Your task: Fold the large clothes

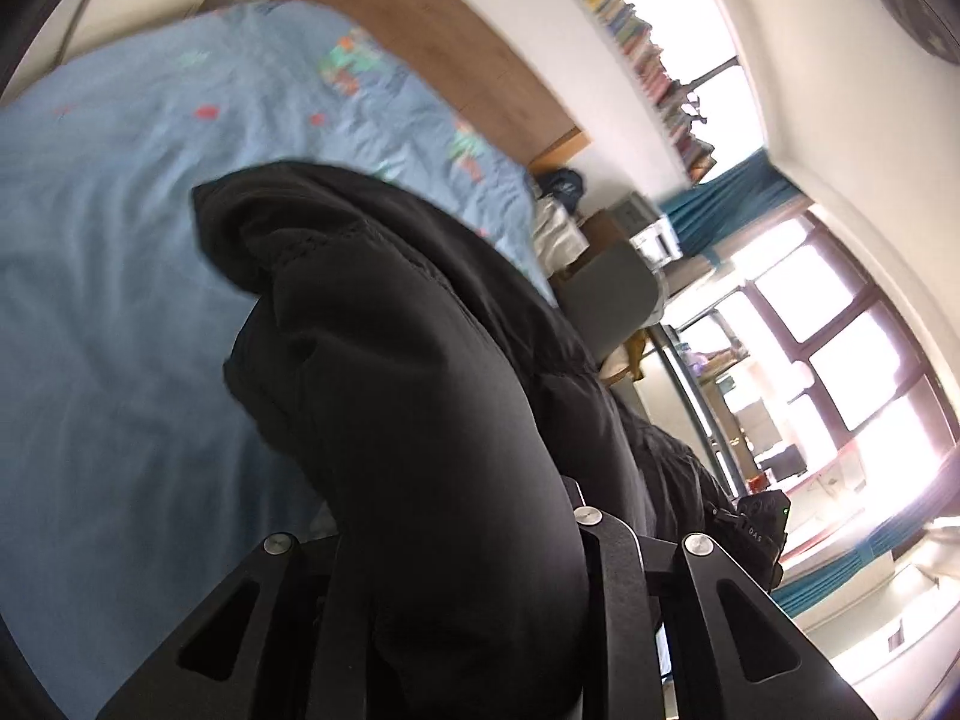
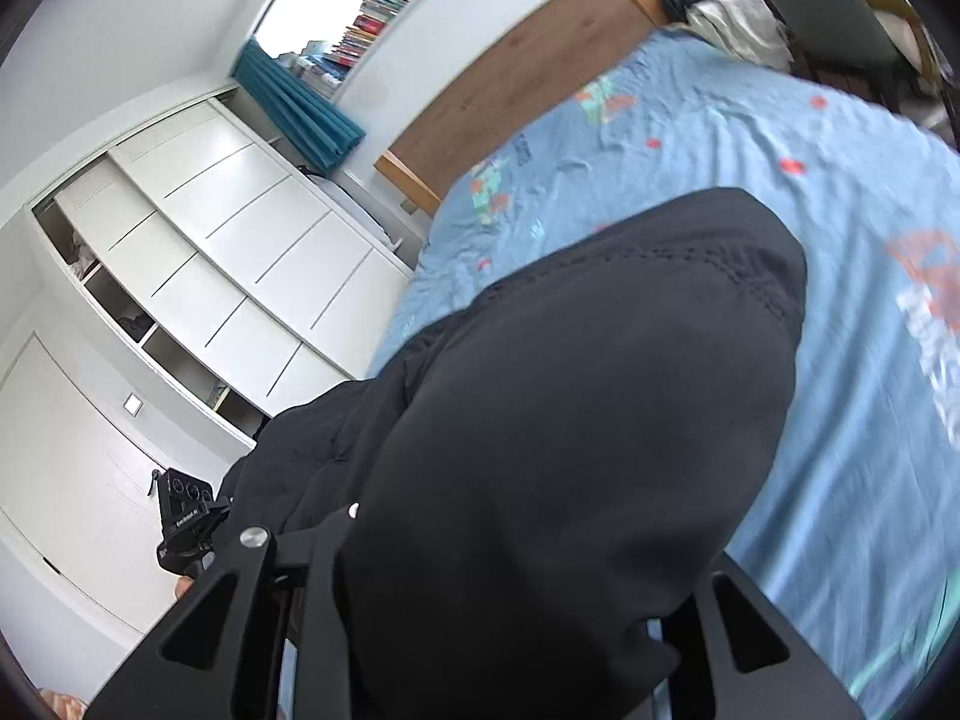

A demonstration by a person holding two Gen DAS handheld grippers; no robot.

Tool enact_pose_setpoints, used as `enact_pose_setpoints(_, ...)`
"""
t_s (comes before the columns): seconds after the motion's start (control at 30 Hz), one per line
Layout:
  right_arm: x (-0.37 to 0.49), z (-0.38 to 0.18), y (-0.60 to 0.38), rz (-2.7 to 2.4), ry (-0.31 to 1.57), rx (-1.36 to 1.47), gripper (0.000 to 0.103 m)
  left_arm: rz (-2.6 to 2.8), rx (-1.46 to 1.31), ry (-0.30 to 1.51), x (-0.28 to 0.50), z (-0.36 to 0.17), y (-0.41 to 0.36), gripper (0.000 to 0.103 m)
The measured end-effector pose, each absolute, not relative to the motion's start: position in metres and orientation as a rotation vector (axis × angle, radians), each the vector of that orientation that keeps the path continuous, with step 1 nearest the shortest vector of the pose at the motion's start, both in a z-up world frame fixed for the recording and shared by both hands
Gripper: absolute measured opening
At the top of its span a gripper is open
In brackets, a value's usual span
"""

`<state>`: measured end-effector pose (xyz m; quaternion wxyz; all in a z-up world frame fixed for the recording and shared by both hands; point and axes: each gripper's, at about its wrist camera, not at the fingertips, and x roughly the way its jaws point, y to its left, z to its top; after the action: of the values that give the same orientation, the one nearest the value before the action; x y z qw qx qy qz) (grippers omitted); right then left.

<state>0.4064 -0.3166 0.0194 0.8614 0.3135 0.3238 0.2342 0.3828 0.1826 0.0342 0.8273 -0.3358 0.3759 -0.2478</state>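
Where both grippers clamp it, puffy quilted black jacket [image 1: 420, 330], crumpled blue bedsheet [image 1: 108, 240]

Both wrist views look obliquely down, close behind the black garment [image 1: 420, 390], sharing the bed [image 2: 840, 420].

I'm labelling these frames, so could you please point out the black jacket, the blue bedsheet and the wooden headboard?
black jacket [image 2: 570, 420]: right wrist view, on the broad bunched fabric above the gripper.
blue bedsheet [image 1: 120, 240]: left wrist view, on a bare stretch left of the jacket.
wooden headboard [image 2: 510, 90]: right wrist view, on the brown panel's middle.
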Motion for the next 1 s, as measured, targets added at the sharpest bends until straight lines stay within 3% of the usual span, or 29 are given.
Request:
enact_pose_setpoints(0.1,0.394,-0.018,-0.327,0.415,0.769,0.658,0.026,-0.436,-0.71,0.876,0.379,0.003,0.188,0.023)
enact_pose_setpoints(0.17,0.387,-0.037,-0.334,0.355,0.82,0.651,0.033,-0.363,-0.712,0.937,0.376,-0.022,0.199,0.029)
enact_pose_setpoints(0.27,0.379,-0.067,-0.352,0.275,0.889,0.685,0.052,-0.308,-0.752,0.997,0.373,-0.049,0.217,0.045)
enact_pose_setpoints(0.33,0.373,-0.076,-0.36,0.239,0.912,0.685,0.072,-0.272,-0.779,1.013,0.37,-0.058,0.231,0.055)
enact_pose_setpoints(0.4,0.367,-0.078,-0.369,0.222,0.921,0.677,0.077,-0.25,-0.802,1.011,0.366,-0.062,0.245,0.059)
enact_pose_setpoints(0.73,0.321,-0.04,-0.392,0.07,0.922,0.548,0.081,-0.074,-0.785,0.927,0.316,-0.015,0.295,0.062)
enact_pose_setpoints(1.0,0.266,0.016,-0.363,0.037,0.875,0.404,0.081,-0.007,-0.613,0.878,0.258,0.03,0.26,0.063)
